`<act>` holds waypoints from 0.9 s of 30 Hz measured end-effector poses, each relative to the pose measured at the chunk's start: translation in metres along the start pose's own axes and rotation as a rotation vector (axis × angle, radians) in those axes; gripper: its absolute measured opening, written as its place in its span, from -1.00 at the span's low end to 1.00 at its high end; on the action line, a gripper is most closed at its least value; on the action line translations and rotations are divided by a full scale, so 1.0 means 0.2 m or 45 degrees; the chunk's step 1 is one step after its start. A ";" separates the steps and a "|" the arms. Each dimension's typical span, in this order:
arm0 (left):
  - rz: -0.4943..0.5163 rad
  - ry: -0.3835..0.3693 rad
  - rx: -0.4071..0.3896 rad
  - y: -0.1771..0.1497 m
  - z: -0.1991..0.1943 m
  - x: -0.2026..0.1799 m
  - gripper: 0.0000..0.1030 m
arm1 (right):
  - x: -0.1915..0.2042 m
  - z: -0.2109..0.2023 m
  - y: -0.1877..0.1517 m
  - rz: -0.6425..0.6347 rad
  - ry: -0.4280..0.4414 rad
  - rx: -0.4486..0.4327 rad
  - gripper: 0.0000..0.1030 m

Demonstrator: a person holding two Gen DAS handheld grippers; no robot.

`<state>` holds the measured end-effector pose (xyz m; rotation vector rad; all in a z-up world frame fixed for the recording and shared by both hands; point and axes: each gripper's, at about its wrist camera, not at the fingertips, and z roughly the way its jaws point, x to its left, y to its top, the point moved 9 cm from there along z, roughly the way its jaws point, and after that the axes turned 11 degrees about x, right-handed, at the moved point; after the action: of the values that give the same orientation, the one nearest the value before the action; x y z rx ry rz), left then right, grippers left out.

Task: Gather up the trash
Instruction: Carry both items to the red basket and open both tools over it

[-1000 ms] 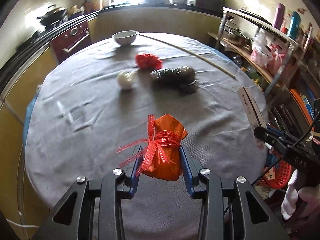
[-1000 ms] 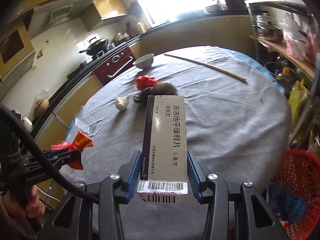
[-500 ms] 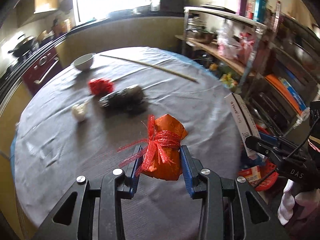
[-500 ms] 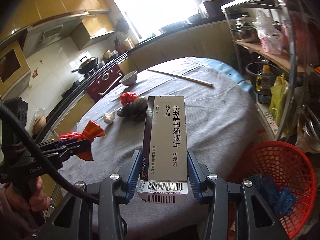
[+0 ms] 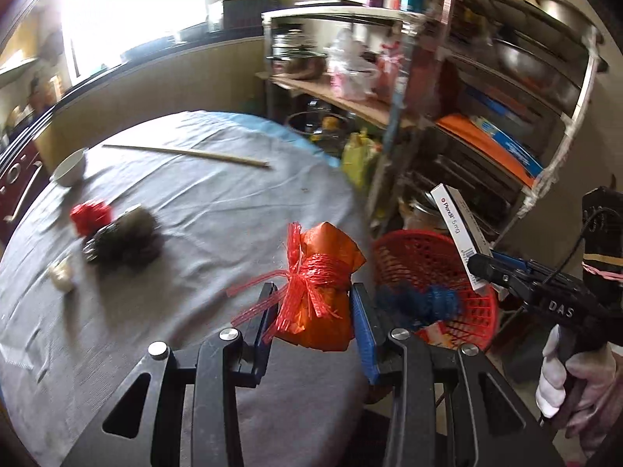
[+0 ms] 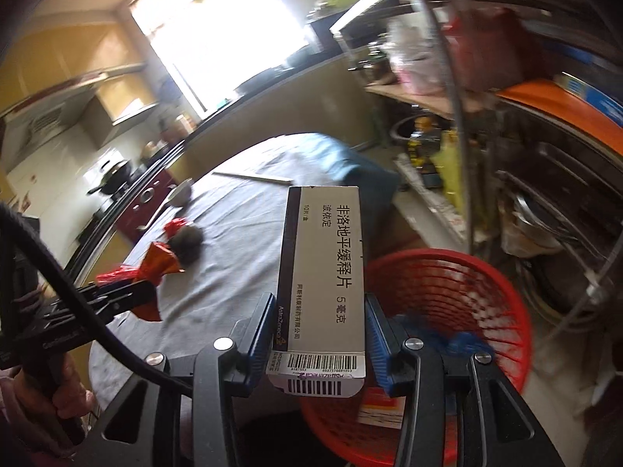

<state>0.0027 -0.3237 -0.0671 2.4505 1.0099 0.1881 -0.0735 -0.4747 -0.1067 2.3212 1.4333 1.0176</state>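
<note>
My left gripper (image 5: pixel 313 303) is shut on an orange wrapper bundle (image 5: pixel 325 303) tied with red mesh, held above the table's right edge. My right gripper (image 6: pixel 318 323) is shut on a grey medicine box (image 6: pixel 323 272), held over the near rim of the red trash basket (image 6: pixel 467 295). The basket (image 5: pixel 420 260) stands on the floor to the right of the table, with blue mesh (image 5: pixel 424 299) inside. A red mesh wad (image 5: pixel 90 215), a dark clump (image 5: pixel 124 239) and a garlic bulb (image 5: pixel 62 272) lie on the grey tablecloth (image 5: pixel 194 233).
A white bowl (image 5: pixel 70 165) and a long wooden stick (image 5: pixel 187 154) lie at the table's far side. A cluttered metal shelf rack (image 5: pixel 467 116) stands right behind the basket. A stove and counter run along the left wall.
Both grippers have swung right with their loads, from over the table toward the red basket. The basket now fills the lower right of both views.
</note>
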 end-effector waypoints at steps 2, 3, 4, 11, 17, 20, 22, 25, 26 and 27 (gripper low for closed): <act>0.040 -0.017 0.004 0.02 0.02 -0.06 -0.24 | -0.09 -0.03 -0.01 0.053 -0.006 -0.003 -0.08; 0.069 -0.023 0.008 0.03 0.04 -0.11 -0.24 | -0.15 -0.04 -0.02 0.090 -0.007 -0.004 -0.08; 0.096 -0.032 0.015 0.04 0.06 -0.15 -0.24 | -0.18 -0.04 -0.03 0.114 -0.009 -0.003 -0.08; 0.200 -0.119 0.089 0.09 0.21 -0.37 -0.24 | -0.37 -0.01 -0.09 0.273 0.031 0.023 -0.07; 0.264 -0.160 0.163 0.10 0.33 -0.50 -0.11 | -0.43 0.05 -0.11 0.381 0.068 0.069 0.00; 0.264 -0.145 0.190 0.08 0.36 -0.50 -0.01 | -0.46 0.05 -0.09 0.412 0.061 0.060 0.00; 0.244 -0.153 0.204 0.06 0.35 -0.47 0.00 | -0.47 0.03 -0.08 0.399 0.057 0.041 0.00; 0.218 -0.141 0.201 0.04 0.32 -0.41 0.00 | -0.46 0.01 -0.06 0.385 0.059 0.026 0.00; 0.209 -0.130 0.192 0.03 0.29 -0.38 0.00 | -0.45 0.01 -0.05 0.383 0.067 0.021 0.00; 0.199 -0.120 0.178 0.01 0.26 -0.35 0.02 | -0.43 0.00 -0.04 0.377 0.074 0.016 0.00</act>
<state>-0.0309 -0.3924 -0.1083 2.6396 0.8163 0.0540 -0.1024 -0.5445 -0.1488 2.5861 1.1381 1.1618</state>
